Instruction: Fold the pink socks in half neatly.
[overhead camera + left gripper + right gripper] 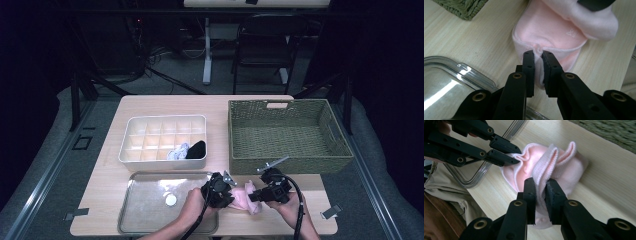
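A pink sock [243, 196] lies bunched on the wooden table near its front edge, between my two grippers. My left gripper [229, 196] is shut on the sock's rounded hem [537, 50], pinching a fold of the pink fabric. From the other side my right gripper [252, 196] is shut on the ribbed cuff [544, 176], which stands up folded between its jaws. In the right gripper view the left gripper [515, 156] comes in from the upper left, gripping the sock's far edge.
A clear tray [150, 200] with a small white disc [171, 200] lies at the front left. Behind it a white divided box [162, 140] holds rolled socks. A green woven basket [287, 132] stands at the right. A tan trouser leg [439, 182] shows below the table edge.
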`<state>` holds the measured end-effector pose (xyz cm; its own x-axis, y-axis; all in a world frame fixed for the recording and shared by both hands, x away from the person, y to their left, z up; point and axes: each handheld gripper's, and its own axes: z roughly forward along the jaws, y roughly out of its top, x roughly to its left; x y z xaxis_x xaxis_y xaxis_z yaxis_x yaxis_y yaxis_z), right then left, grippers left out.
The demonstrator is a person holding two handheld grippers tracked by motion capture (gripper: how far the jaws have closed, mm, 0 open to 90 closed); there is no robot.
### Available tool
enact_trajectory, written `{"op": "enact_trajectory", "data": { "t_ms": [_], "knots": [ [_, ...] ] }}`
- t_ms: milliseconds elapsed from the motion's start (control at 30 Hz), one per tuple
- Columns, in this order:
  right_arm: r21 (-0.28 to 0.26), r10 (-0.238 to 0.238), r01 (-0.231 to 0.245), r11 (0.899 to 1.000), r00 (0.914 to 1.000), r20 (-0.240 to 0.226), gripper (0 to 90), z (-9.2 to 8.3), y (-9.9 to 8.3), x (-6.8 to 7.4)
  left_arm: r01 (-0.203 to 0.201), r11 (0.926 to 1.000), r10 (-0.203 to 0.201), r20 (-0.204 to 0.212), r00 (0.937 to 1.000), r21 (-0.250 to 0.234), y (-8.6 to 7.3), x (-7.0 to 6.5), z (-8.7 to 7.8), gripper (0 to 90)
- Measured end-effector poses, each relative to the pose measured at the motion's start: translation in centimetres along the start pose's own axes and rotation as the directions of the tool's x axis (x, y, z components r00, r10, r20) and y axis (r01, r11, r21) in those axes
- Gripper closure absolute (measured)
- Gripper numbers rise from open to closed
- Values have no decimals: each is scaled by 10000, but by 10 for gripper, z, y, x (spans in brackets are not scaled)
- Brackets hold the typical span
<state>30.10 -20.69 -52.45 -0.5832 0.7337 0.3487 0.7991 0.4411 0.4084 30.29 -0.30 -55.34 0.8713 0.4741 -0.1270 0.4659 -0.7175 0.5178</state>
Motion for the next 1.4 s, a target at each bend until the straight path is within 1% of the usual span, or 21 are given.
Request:
{"op": "enact_trajectory", "data": {
  "t_ms": [33,167,200,233,300,433,467,633,667,800,900,933,967,1000,1033,1100,1133,1200,1300,1333,1400],
  "knots": [
    [162,-152,150,9998,9999,73,798,0,1,0,-9,10000,9,5,10000,-1,0,0,0,814],
    [146,-228,227,9996,9997,83,799,3,4,3,20,10000,-20,23,10000,-57,0,-2,1,814],
    [-74,-93,93,9999,9999,42,798,5,4,4,33,10000,-32,33,10000,-77,0,-2,1,814],
    [-59,-26,26,10000,10000,-30,798,6,4,5,37,10000,-37,43,10000,-82,0,-2,2,814],
    [72,-188,188,9998,9998,21,798,6,6,4,35,9999,-34,55,10000,-102,0,-2,2,814],
    [168,-299,293,9994,9988,394,796,12,7,8,36,9999,-35,82,10000,-138,0,-3,2,811],
    [397,-511,487,9980,9967,627,796,12,8,9,-23,9999,24,85,10000,-121,0,-3,2,810],
    [403,-588,566,9976,9967,553,796,15,10,12,-57,9999,57,56,10000,-105,1,-3,2,813],
    [482,-725,696,9964,9956,598,796,15,10,12,-60,9999,60,58,10000,-108,1,-3,2,812],
    [420,-615,592,9974,9965,563,796,18,11,12,-25,9998,27,96,10000,-185,1,-4,2,812],
    [518,-641,612,9968,9963,579,794,23,12,13,-17,9998,20,118,9999,-194,1,-4,3,810],
    [691,-756,714,9951,9952,615,791,25,12,13,-43,9999,45,124,9999,-155,1,-3,3,806],
    [420,-481,459,9981,9974,532,785,29,11,14,-74,9999,75,136,9999,-119,1,-3,2,800],
    [550,-609,578,9968,9966,560,773,29,11,13,-96,9999,97,129,9999,-101,1,-3,2,792],
    [594,-703,679,9959,9968,384,760,28,12,12,-68,9999,69,121,9999,-111,1,-4,2,779],
    [317,-580,571,9979,9979,303,705,27,10,13,-119,9999,120,68,9999,-16,1,-3,0,732],
    [448,-728,719,9964,9972,190,680,23,10,12,-97,9999,97,37,9999,-45,1,-2,-1,698],
    [377,-769,763,9964,9969,151,662,19,9,11,-99,9999,99,1,10000,17,1,0,-5,636],
    [346,-773,772,9964,9970,7,636,14,5,11,181,9997,-180,7,9998,-157,0,4,-12,561],
    [95,-780,781,9969,9969,-65,632,13,3,12,205,9996,-204,40,9998,-214,1,5,-14,544],
    [78,-882,882,9961,9961,-63,616,7,1,11,291,9989,-287,114,9995,-355,1,6,-17,509]
  ]
}}
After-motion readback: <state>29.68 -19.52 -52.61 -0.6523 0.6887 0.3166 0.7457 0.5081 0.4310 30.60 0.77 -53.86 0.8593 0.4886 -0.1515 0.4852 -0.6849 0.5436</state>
